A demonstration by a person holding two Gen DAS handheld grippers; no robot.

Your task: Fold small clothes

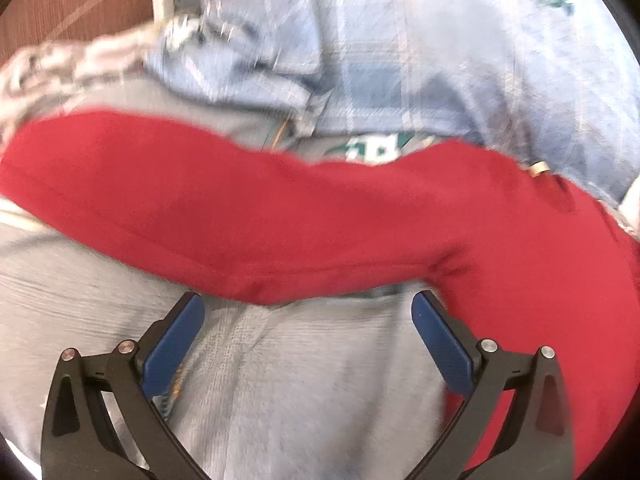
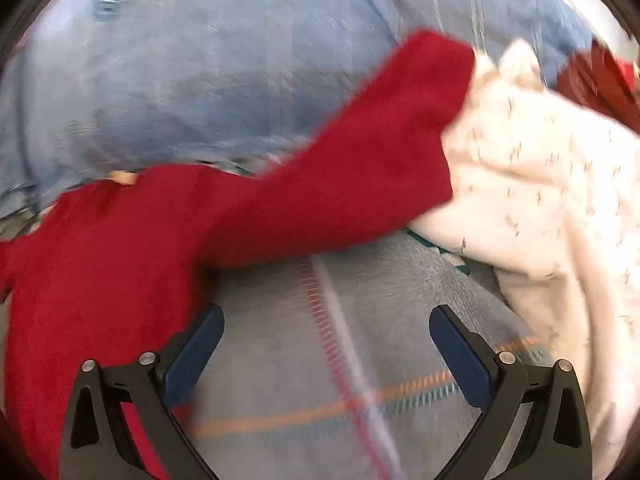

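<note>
The left tool (image 1: 308,306) is spread wide and holds nothing. Its blue pads (image 1: 178,344) hang over a grey cloth (image 1: 304,380). Just past them a red top (image 1: 320,216) lies across the pile, and one red arm stretches off to the left. Farther away sits a light blue checked shirt (image 1: 400,48). The right tool (image 2: 326,318) is spread wide too, with nothing in it. The red top (image 2: 280,196) is on its left, and a white speckled cloth (image 2: 540,184) is on its right.

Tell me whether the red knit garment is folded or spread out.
Spread out, not folded: the red knit garment lies loosely across the pile, one sleeve stretched over the blue plaid shirt.
</note>
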